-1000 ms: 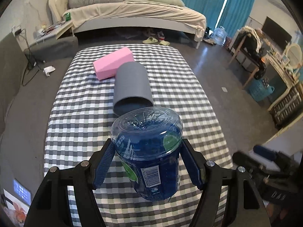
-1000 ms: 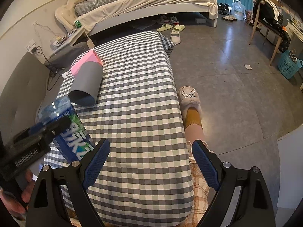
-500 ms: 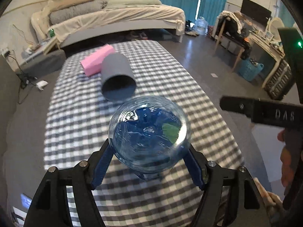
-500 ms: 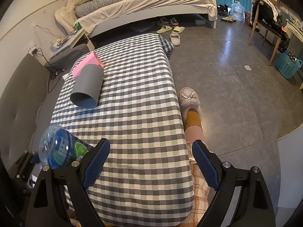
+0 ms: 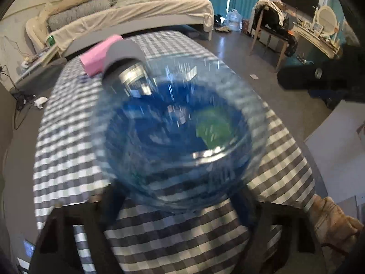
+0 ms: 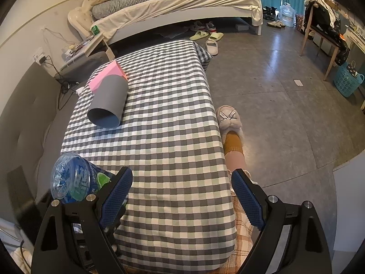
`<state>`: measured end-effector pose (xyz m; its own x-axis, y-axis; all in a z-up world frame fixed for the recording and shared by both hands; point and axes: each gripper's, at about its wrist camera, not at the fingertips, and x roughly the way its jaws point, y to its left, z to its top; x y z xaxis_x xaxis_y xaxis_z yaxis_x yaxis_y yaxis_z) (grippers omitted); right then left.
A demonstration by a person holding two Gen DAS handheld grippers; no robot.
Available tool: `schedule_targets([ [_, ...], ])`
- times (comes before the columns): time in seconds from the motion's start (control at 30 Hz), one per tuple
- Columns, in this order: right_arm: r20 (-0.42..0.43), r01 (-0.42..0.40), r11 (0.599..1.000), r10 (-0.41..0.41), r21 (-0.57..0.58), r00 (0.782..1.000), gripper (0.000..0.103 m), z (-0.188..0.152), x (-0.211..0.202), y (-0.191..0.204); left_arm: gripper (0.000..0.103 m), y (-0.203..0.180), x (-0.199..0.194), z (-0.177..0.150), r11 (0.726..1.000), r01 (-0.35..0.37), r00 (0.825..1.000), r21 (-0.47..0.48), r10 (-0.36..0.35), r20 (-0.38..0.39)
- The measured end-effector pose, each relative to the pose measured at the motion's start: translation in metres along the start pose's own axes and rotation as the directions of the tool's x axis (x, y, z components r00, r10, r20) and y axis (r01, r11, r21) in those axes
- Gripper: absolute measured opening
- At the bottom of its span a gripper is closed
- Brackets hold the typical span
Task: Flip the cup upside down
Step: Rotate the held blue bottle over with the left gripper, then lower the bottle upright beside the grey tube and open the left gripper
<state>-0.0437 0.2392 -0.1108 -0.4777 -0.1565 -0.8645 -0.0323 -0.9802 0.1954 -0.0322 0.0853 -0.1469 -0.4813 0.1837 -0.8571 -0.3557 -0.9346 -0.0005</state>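
A clear blue plastic cup (image 5: 178,134) with a blue and green label fills the left wrist view, blurred, its closed base turned toward the camera. My left gripper (image 5: 180,196) is shut on it; the cup hides most of the fingers. The cup also shows in the right wrist view (image 6: 73,180) at the lower left, tilted over the near left edge of the checked table (image 6: 173,137). My right gripper (image 6: 182,194) is open and empty above the table's near edge.
A grey cylinder (image 6: 108,104) lies on its side on the table's far left, against a pink block (image 6: 107,73). A bed (image 6: 182,2) stands behind. The person's slippered foot (image 6: 229,118) is at the table's right side.
The left gripper has tilted the cup further, so its base now faces the camera closely. It has dropped lower at the table's near left corner. The right gripper has held still.
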Motion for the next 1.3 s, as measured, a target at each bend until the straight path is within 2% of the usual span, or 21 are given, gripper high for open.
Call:
schedule_targets([
  [0.23,-0.010,0.005,1.000,-0.005,-0.001,1.000,0.089,0.001,0.004,0.002,0.068,0.011,-0.003,0.001,0.999,0.025,0.999,-0.038,-0.023,0.042],
  [0.5,-0.025,0.007,1.000,-0.008,-0.021,1.000,0.089,0.000,0.009,0.008,0.068,0.021,0.008,0.023,0.997,-0.054,0.992,-0.050,0.060,0.108],
  [0.67,-0.026,0.016,1.000,-0.017,-0.018,1.000,0.089,-0.001,0.009,0.006,0.068,0.024,0.023,0.037,0.995,-0.092,0.990,-0.041,0.096,0.106],
  [0.9,-0.032,0.023,1.000,-0.024,-0.012,0.999,0.089,0.001,0.011,0.003,0.068,0.024,0.027,0.034,0.996,-0.082,0.990,-0.040,0.086,0.116],
  [1.0,-0.033,0.020,1.000,-0.021,-0.020,0.999,0.089,0.002,0.011,0.008,0.078,0.028,0.027,0.034,0.997,-0.047,0.993,-0.054,0.053,0.105],
  [1.03,-0.031,0.017,1.000,-0.018,-0.024,0.999,0.089,0.002,0.011,0.010,0.091,0.028,0.027,0.032,0.998,-0.024,0.995,-0.064,0.030,0.093],
  [1.07,-0.028,0.015,1.000,-0.016,-0.027,0.999,0.089,0.002,0.010,0.011,0.096,0.031,0.026,0.030,0.996,-0.002,0.996,-0.089,0.010,0.086],
  [1.17,-0.011,0.009,0.999,-0.009,-0.033,1.000,0.089,0.004,0.005,0.013,0.096,0.035,0.019,0.025,0.992,0.034,0.996,-0.117,-0.024,0.087],
  [1.3,0.005,-0.002,0.999,0.002,-0.038,1.000,0.089,0.005,-0.001,0.018,0.096,0.035,0.004,0.017,0.994,0.031,0.996,-0.107,-0.022,0.084],
])
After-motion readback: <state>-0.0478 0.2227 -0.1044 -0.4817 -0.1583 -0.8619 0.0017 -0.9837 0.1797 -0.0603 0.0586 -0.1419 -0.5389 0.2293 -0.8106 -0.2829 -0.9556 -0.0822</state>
